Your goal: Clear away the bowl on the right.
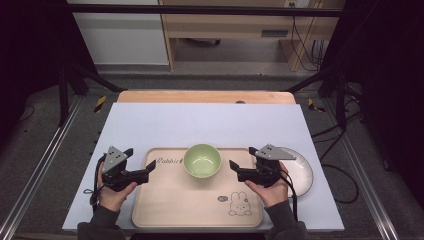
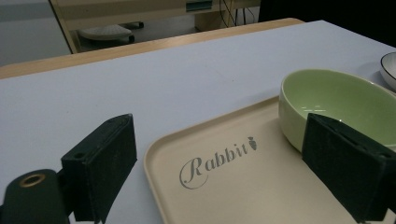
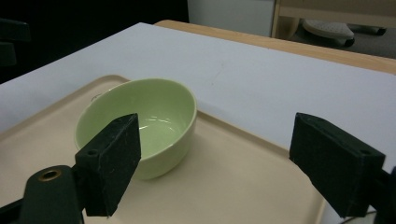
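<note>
**Green bowl sits between two spread tools**

The green bowl (image 1: 202,160) stands upright on the beige tray (image 1: 165,205), at the middle of the tray's far edge, and nothing touches it. It looks empty in both gripper views. The left tool (image 1: 148,170) hovers at the tray's left rim, its jaws spread wide and pointing toward the bowl — near it, but apart. The right tool (image 1: 233,169) hovers over the tray's right side, jaws likewise spread and holding nothing, aimed at the bowl from the other side; it too is near and clear of the rim.

In the left gripper view the bowl (image 2: 336,105) lies ahead and to the right, partly behind the right-hand jaw, with the word "Rabbit" (image 2: 217,158) printed on the tray (image 2: 261,196) between the jaws. In the right gripper view the bowl (image 3: 140,116) lies ahead and to the left, its near side behind the left-hand jaw, while the gap between the jaws frames bare tray (image 3: 233,186).

A white plate (image 1: 300,172) rests on the table (image 1: 200,125) just beside the tray's right edge, partly under the right hand (image 1: 272,192) — its dark-lined rim (image 2: 388,70) shows at the edge of the left gripper view. A rabbit drawing (image 1: 240,204) marks the tray's near right corner.
</note>
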Tool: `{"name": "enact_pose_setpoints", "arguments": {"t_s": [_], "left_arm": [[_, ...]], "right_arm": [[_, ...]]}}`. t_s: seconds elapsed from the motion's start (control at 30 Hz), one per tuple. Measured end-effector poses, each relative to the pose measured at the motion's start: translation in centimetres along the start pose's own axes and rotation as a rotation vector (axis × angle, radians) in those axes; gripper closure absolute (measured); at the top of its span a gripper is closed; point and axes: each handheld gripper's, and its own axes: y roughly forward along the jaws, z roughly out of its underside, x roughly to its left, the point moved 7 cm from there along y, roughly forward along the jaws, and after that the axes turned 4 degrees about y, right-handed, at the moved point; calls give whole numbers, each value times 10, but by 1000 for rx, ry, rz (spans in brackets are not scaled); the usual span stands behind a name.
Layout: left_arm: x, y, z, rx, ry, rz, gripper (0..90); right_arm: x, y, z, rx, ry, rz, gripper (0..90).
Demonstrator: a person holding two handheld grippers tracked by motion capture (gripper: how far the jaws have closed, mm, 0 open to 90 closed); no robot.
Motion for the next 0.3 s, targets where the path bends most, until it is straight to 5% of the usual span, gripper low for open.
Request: {"name": "enact_pose_setpoints", "arguments": {"t_s": [0.3], "left_arm": [[1, 3, 8, 24, 6, 1, 97]], "right_arm": [[-13, -7, 14, 9, -8, 28, 168]]}}
